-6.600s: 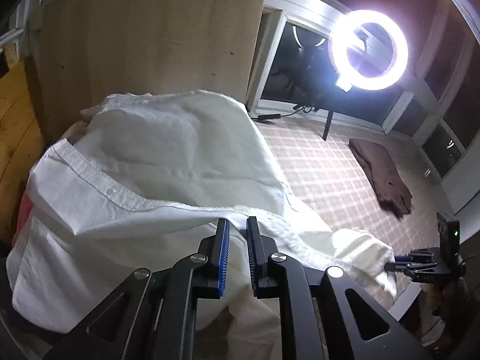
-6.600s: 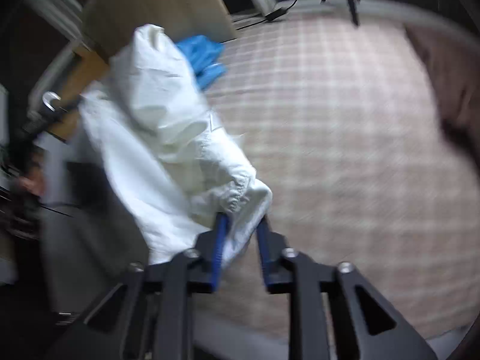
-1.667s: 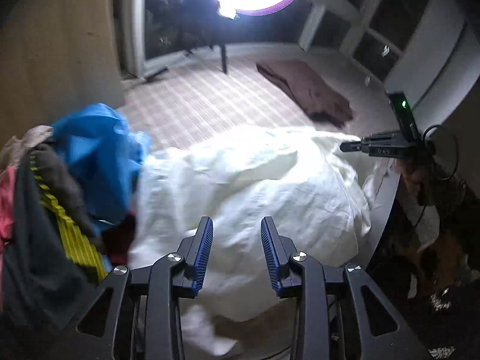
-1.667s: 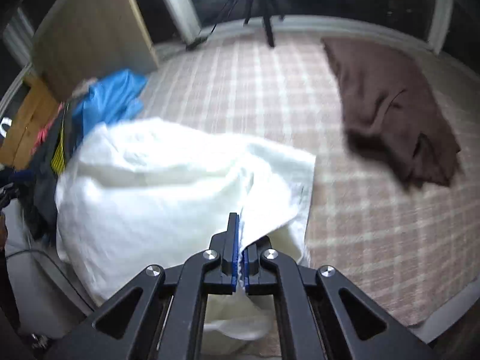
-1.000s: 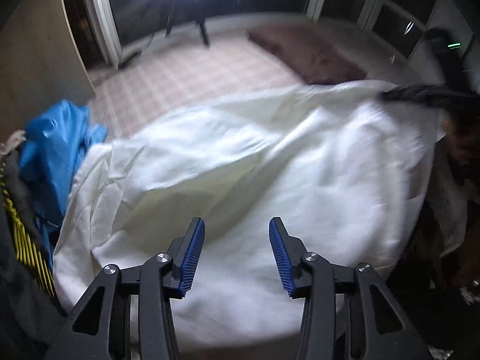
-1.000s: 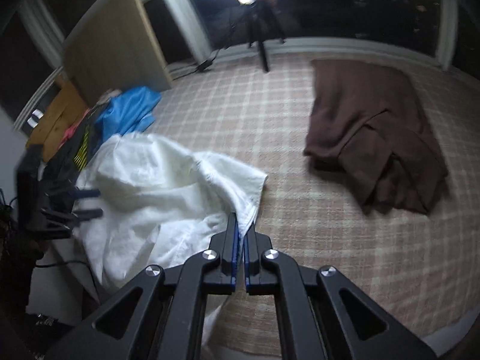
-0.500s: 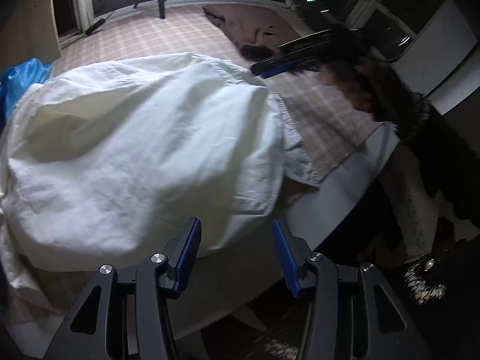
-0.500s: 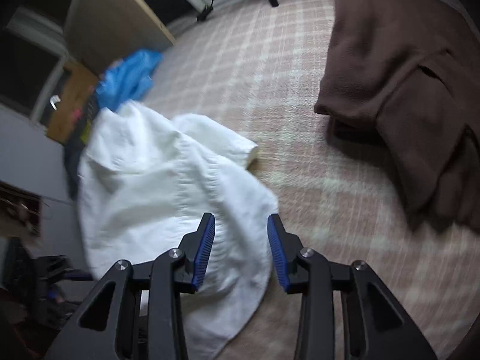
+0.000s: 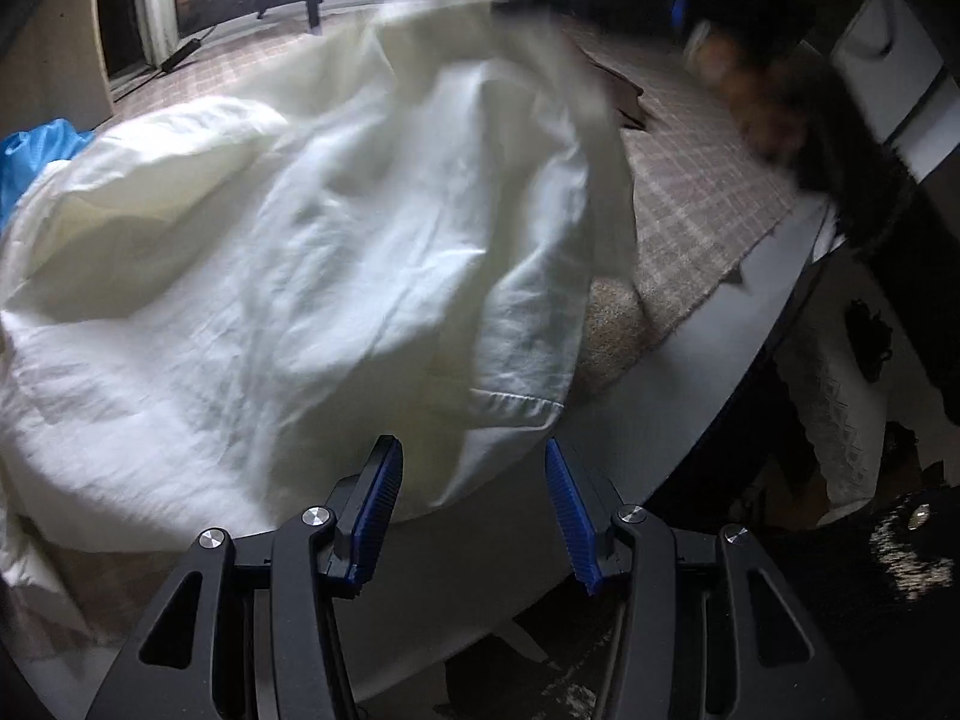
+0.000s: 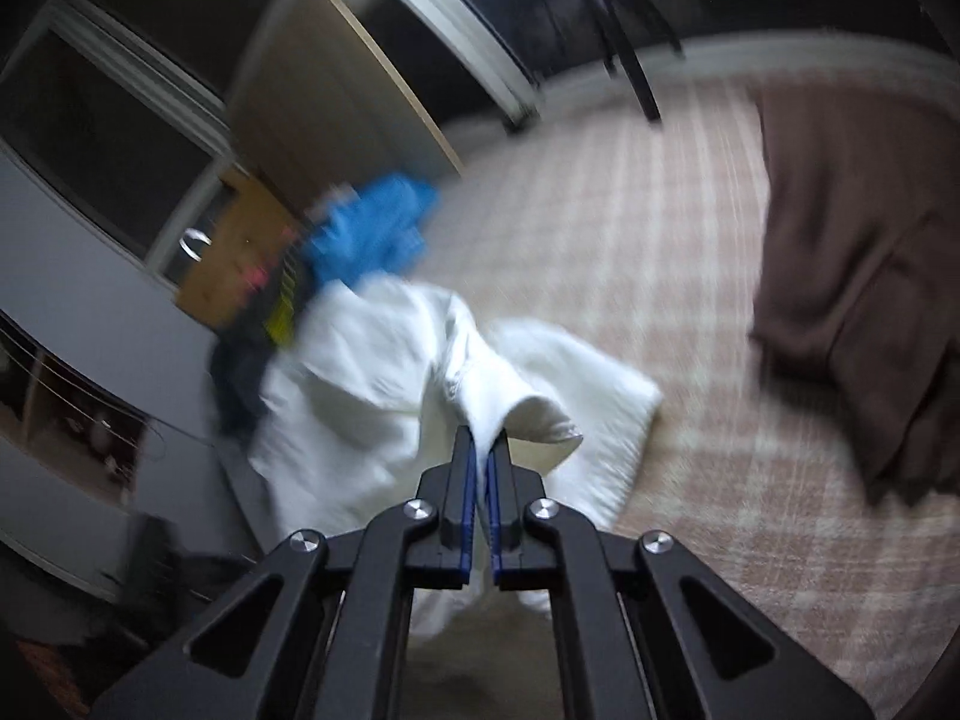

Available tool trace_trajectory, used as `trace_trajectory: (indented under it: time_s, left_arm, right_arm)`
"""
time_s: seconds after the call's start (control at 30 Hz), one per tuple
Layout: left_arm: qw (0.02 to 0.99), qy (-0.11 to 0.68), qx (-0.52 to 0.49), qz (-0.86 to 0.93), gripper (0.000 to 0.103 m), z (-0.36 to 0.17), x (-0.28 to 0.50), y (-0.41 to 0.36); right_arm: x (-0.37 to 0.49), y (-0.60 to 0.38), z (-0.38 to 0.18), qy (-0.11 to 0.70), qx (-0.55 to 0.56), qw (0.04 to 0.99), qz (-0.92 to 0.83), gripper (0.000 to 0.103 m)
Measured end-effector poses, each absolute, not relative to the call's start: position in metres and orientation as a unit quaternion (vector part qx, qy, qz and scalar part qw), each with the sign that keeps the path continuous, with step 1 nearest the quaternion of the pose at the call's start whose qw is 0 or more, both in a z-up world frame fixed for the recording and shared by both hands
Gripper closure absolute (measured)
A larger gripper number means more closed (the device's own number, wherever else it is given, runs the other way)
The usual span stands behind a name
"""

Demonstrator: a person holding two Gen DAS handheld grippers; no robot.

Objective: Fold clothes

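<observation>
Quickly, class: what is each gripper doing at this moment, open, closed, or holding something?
Left gripper: open, holding nothing; the white shirt lies just beyond its fingertips.
Right gripper: closed on a fold of the white shirt.

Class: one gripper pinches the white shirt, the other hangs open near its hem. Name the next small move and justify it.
Probably ease the open left gripper forward onto the white shirt hem just ahead and close. The right gripper already clamps a fold, so the other side needs holding.
</observation>
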State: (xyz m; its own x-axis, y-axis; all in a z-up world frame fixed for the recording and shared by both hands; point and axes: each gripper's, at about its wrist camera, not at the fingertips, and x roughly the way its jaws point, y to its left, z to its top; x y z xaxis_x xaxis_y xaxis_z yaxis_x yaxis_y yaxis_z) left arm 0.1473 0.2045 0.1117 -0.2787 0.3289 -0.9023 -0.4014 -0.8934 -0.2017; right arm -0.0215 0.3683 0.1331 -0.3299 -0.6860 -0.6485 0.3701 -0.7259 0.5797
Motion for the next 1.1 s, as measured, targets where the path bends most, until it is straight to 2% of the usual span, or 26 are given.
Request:
trace_trajectory:
  time_s: [0.2,0.27,0.3,0.33,0.43,0.57,0.67,0.77,0.83,0.87,0.9,0.93,0.97,1.1]
  left_arm:
    - [0.232,0.020,-0.542,0.808,0.058,0.088,0.135,0.206]
    - [0.243,0.000,-0.541,0.805,0.071,0.089,0.131,0.203]
    - [0.250,-0.013,-0.541,0.803,0.090,0.092,0.130,0.200]
    - [0.260,-0.023,-0.535,0.803,0.099,0.105,0.131,0.196]
    - [0.291,-0.040,-0.510,0.808,0.099,0.150,0.136,0.181]
    - [0.322,-0.009,-0.461,0.827,0.100,0.252,0.164,0.157]
    - [0.322,0.036,-0.410,0.853,0.099,0.327,0.184,0.135]
    - [0.283,0.070,-0.418,0.860,0.097,0.332,0.167,0.124]
    - [0.267,0.073,-0.452,0.848,0.092,0.302,0.135,0.110]
    - [0.253,0.088,-0.468,0.842,0.087,0.282,0.119,0.106]
    - [0.230,0.120,-0.480,0.838,0.075,0.261,0.105,0.104]
    - [0.207,0.151,-0.490,0.833,0.061,0.239,0.091,0.101]
    - [0.185,0.187,-0.502,0.824,0.059,0.214,0.077,0.105]
    - [0.182,0.290,-0.519,0.783,0.058,0.156,0.033,0.113]
  right_arm:
    - [-0.016,0.362,0.215,-0.129,0.428,0.330,-0.831,0.100]
    - [-0.012,0.362,0.235,-0.119,0.408,0.322,-0.846,0.100]
    - [-0.010,0.362,0.245,-0.115,0.397,0.318,-0.853,0.100]
    - [-0.007,0.362,0.256,-0.111,0.387,0.314,-0.860,0.100]
    - [0.004,0.365,0.289,-0.106,0.351,0.303,-0.879,0.100]
    - [0.030,0.374,0.343,-0.083,0.285,0.284,-0.912,0.101]
    - [0.044,0.384,0.358,-0.079,0.265,0.272,-0.922,0.101]
    - [0.042,0.380,0.329,-0.055,0.305,0.269,-0.912,0.100]
    - [0.034,0.374,0.282,-0.041,0.351,0.246,-0.902,0.091]
    - [0.027,0.375,0.255,-0.040,0.376,0.235,-0.895,0.081]
    - [0.021,0.375,0.229,-0.039,0.401,0.223,-0.888,0.075]
    - [0.014,0.375,0.203,-0.038,0.425,0.211,-0.879,0.075]
    - [0.005,0.377,0.177,-0.037,0.452,0.196,-0.870,0.075]
    - [-0.026,0.389,0.099,-0.050,0.538,0.176,-0.823,0.075]
